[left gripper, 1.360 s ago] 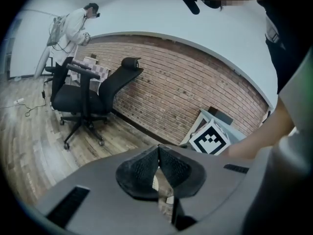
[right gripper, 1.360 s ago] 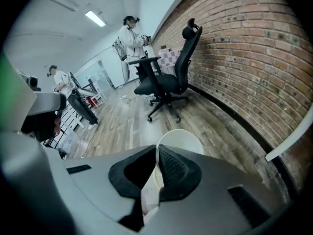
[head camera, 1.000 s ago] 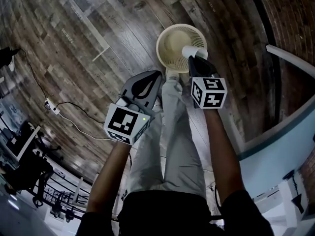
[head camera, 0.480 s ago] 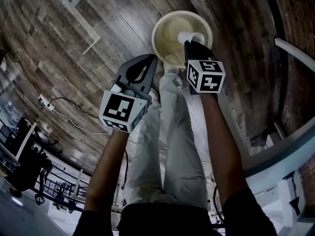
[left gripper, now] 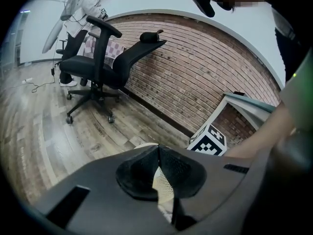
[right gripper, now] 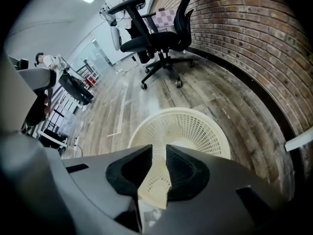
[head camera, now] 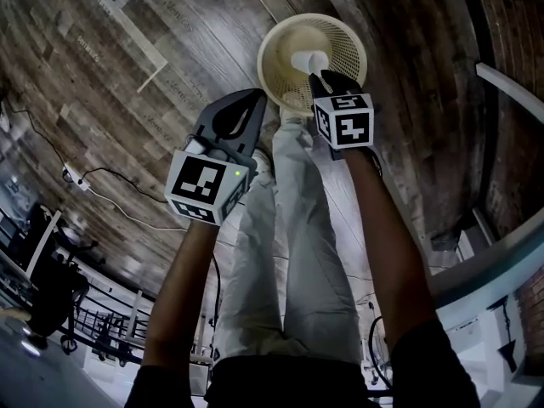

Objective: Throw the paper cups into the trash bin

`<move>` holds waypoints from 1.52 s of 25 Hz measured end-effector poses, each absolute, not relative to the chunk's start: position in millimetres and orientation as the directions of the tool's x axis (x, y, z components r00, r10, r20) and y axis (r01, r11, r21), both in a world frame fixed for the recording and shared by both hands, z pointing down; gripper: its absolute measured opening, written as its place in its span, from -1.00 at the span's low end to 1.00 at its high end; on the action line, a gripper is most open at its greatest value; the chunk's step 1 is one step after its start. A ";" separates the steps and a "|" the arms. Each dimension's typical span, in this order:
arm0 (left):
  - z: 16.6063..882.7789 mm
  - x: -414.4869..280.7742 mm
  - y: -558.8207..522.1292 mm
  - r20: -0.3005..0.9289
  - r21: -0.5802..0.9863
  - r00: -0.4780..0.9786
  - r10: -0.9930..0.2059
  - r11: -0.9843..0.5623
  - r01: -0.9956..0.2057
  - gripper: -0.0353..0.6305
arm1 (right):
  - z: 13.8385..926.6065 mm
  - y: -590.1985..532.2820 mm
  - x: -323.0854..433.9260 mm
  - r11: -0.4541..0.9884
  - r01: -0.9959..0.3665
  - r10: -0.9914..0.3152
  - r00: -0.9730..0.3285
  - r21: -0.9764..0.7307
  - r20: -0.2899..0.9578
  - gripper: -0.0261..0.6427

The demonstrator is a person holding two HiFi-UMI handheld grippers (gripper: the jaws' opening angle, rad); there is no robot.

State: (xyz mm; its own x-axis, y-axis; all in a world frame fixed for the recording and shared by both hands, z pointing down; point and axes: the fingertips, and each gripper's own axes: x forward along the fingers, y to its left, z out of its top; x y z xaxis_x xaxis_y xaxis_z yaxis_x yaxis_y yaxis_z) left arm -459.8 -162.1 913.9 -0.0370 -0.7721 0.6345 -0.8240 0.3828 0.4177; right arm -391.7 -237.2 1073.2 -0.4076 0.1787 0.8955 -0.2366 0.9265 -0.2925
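**Release over the bin: right tongs parting, left tongs idle**

The right gripper (head camera: 321, 76) hangs over the trash bin (head camera: 348, 41), near the rim at 5 o'clock. Its jaws are opening, and its own view shows nothing between them, only the bin's cream mesh through the gap. The paper cup (head camera: 308, 60) lies just past the jaw tips, at 11 o'clock from them and within the bin's mouth. It looks let go and on its way in, though I cannot tell whether it has landed. Holding the tongs above the opening rather than beside it means a freed cup can only drop inside.

The left gripper (head camera: 253, 99) has its jaws pressed together on nothing. It sits at about 7 o'clock from the bin and clear of the rim, probably parked there to leave the drop path free.

The bin stands on the wooden floor (head camera: 170, 49), at 12 o'clock from the person's legs (head camera: 289, 253).
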 end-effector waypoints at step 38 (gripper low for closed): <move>784.3 -436.1 -104.9 0.586 0.365 -0.073 -0.807 0.344 -0.865 -0.87 | 850.6 -212.9 -398.6 0.941 -0.249 0.025 -0.620 -0.227 0.785 -0.91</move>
State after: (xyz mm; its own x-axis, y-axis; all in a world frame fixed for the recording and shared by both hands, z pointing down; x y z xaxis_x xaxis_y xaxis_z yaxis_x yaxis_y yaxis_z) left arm -436.1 -104.9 784.3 -0.0731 -0.8067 0.5864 -0.8654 0.3436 0.3647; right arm -398.6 -212.9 850.6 -0.6196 0.0252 0.7845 -0.2493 0.9414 -0.2271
